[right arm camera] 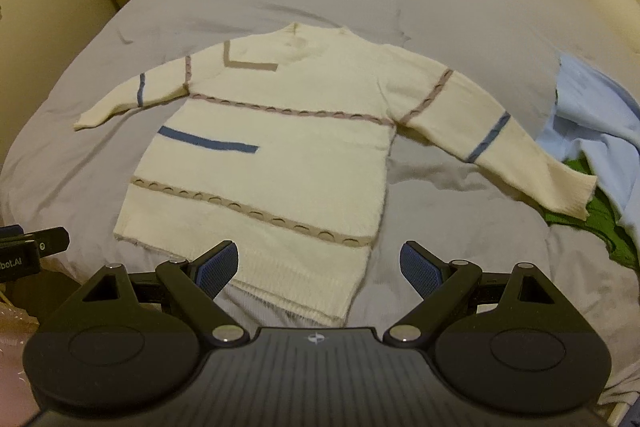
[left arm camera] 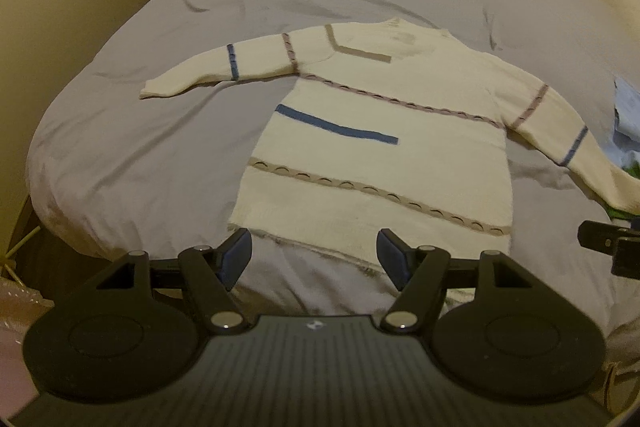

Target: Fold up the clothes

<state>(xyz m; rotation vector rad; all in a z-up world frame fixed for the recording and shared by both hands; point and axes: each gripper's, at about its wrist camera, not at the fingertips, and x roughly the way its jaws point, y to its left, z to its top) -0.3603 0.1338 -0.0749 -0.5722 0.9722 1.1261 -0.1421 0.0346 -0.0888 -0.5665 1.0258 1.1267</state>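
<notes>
Illumination in both views is dim and warm, with a yellow cast on the walls and cupboards. No light source is visible. Shadows are soft and weak; shallow ones lie in the creases of the bed cover (left arm camera: 160, 147). No glare appears. Both pictures show mild softness and grain throughout. Fisheye distortion bows the bed edges outward, and dark vignetting fills the corners. The white sweater (right arm camera: 280, 147) reads brightest.
</notes>
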